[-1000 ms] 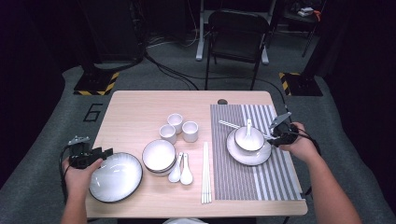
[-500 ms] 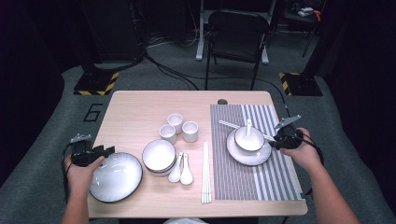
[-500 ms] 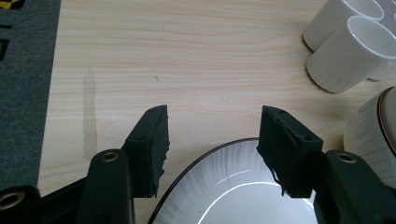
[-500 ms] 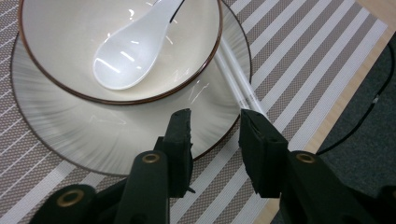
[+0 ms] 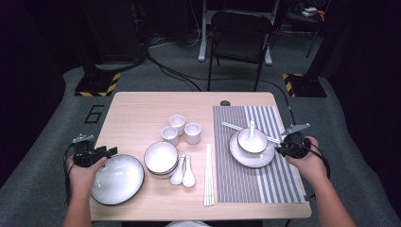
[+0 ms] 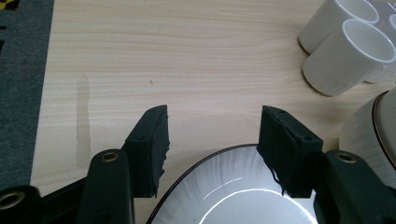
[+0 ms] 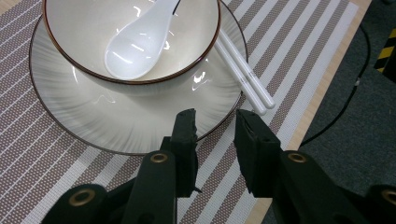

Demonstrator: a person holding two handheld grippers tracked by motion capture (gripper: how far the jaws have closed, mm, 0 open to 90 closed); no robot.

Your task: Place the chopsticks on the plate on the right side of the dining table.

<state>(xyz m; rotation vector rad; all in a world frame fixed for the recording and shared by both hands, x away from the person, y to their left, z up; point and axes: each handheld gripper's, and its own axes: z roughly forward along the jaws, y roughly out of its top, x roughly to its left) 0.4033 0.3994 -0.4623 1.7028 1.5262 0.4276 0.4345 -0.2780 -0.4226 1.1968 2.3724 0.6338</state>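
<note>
Your right gripper (image 5: 283, 150) sits at the right edge of the striped placemat (image 5: 257, 184), just beside the plate (image 5: 246, 158) that carries the bowl (image 5: 252, 141) with the white spoon (image 7: 140, 44) in it. In the right gripper view its jaws have just been closing and stand a narrow gap apart with nothing between them — only placemat stripes show in the gap. The plate's rim (image 7: 116, 121) lies just ahead of the left jaw's tip; whether that tip touches the rim cannot be told. A pair of white chopsticks (image 7: 245, 72) slants out from under the bowl's side, ending just ahead of the other jaw.

Your left gripper (image 5: 101, 153) rests at the table's near left corner, at the far-left rim of the large plate (image 5: 117, 179). In the left gripper view its jaws stand wide apart, and the plate's dark-edged rim (image 6: 224, 154) curves up between them — neither pad presses on it. Beyond lie bare wood and three white cups (image 6: 348, 56), with the stacked bowls (image 5: 161, 158) at the right. Two spoons (image 5: 183, 171) and another chopstick pair (image 5: 208, 175) lie mid-table, well apart from both grippers.
</note>
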